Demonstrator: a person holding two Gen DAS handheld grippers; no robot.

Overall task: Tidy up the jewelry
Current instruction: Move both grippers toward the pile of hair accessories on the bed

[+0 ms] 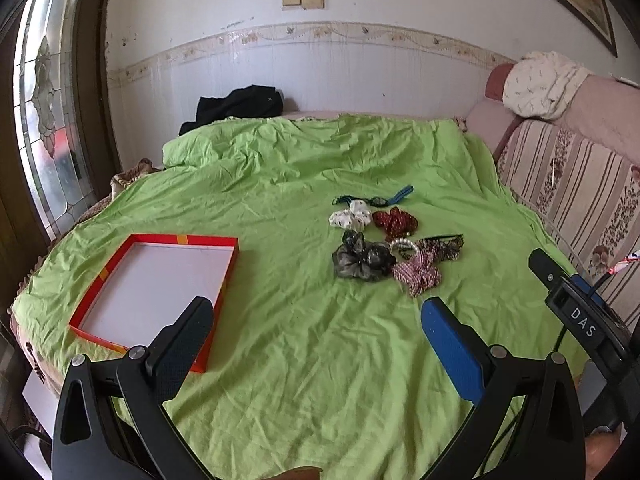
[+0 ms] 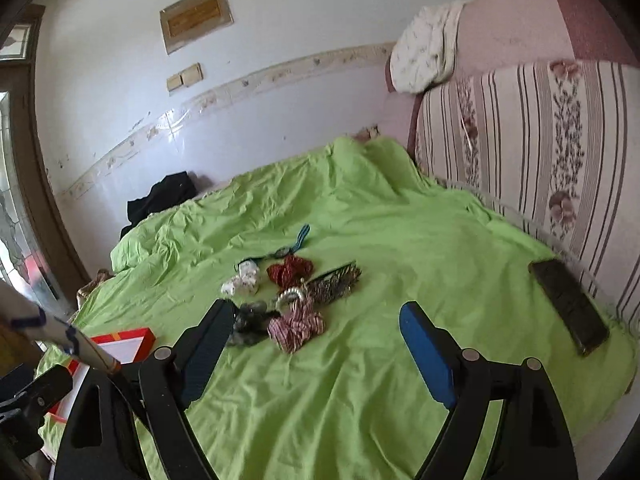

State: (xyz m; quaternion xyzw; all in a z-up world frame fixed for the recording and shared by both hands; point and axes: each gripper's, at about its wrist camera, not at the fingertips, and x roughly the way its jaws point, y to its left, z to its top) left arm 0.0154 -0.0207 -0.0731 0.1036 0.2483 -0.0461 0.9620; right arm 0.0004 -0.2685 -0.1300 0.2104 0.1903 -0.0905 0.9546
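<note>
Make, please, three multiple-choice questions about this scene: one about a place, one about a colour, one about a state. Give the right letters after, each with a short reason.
1. Where does the pile of hair accessories lie compared with the red-rimmed box, in the left wrist view?
A. Inside the box
B. To its right, on the green sheet
C. Under the box

2. What colour is the sheet that covers the bed?
A. Light green
B. Dark blue
C. White

3. In what state is the box?
A. Shut with a lid
B. Full of scrunchies
C. Open and empty

Answers:
1. B: the pile rests on the sheet, apart from the box, on its right.
2. A: the cloth is light green in both views.
3. C: only its bare white bottom shows, and both the left gripper and the right gripper are open, holding nothing.
</note>
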